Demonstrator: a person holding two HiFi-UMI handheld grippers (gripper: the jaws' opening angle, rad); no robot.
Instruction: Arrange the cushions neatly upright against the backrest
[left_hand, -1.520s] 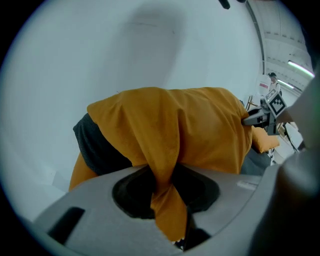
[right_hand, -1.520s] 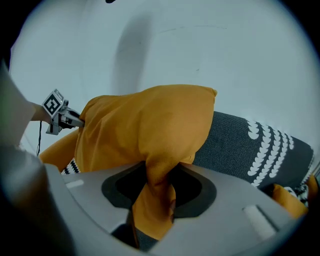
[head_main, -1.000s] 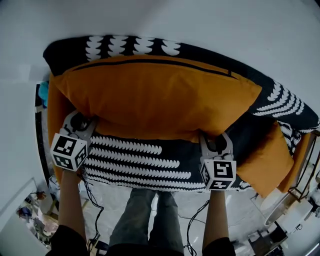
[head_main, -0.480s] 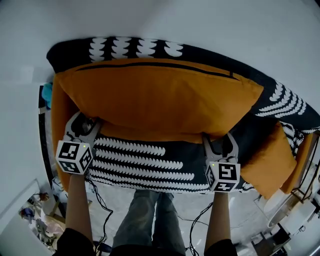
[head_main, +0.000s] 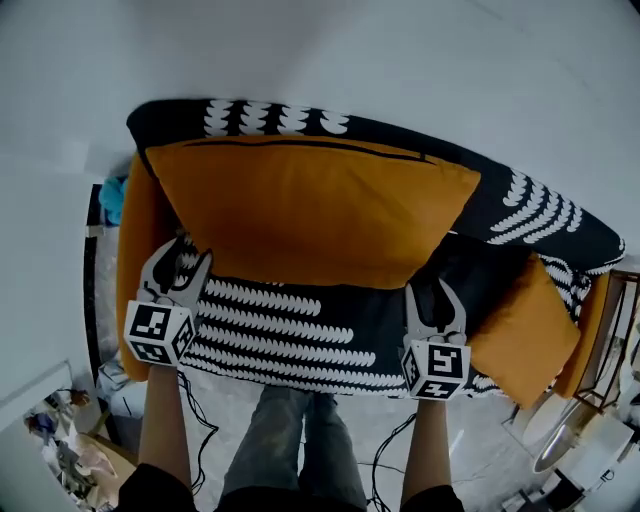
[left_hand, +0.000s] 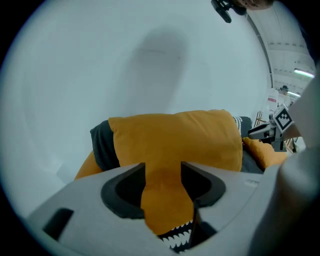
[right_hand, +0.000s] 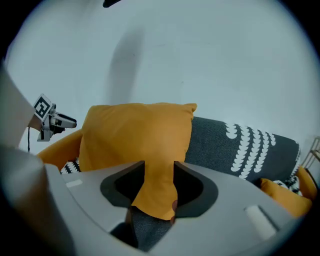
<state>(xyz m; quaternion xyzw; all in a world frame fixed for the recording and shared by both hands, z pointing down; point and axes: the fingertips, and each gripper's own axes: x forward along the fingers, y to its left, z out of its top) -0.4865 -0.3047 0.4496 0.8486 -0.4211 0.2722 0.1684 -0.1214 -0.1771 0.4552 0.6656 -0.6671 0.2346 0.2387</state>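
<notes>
Left gripper (head_main: 188, 252) pinches the lower left corner of the large orange cushion (head_main: 320, 210), and the right gripper (head_main: 431, 290) pinches its lower right corner. Both gripper views show orange fabric filling the gap between the jaws, with the pads on it. Both sets of jaws have just been closing and are narrow now, clamped on cloth.

Change from a second ago: both grippers sit higher and the cushion's bottom edge has come up with them. More of the patterned seat (head_main: 290, 335) shows in front of the backrest (head_main: 270, 118). The cushion is less slumped forward. Its face lies against the backrest, zip edge on top, just under the backrest's upper rim.

Meaning for the task: the big cushion looks close to its final upright pose. It probably only needs its base settled at the foot of the backrest and then letting go. I cannot tell whether the bottom edge touches the seat. If it doesn't, the cushion could slide when freed.

Still to do: a second orange cushion (head_main: 525, 325) lies tilted at the right end of the backrest, not upright. A third orange cushion (head_main: 135, 250) stands at the left end of the backrest, partly hidden behind the left gripper.
</notes>
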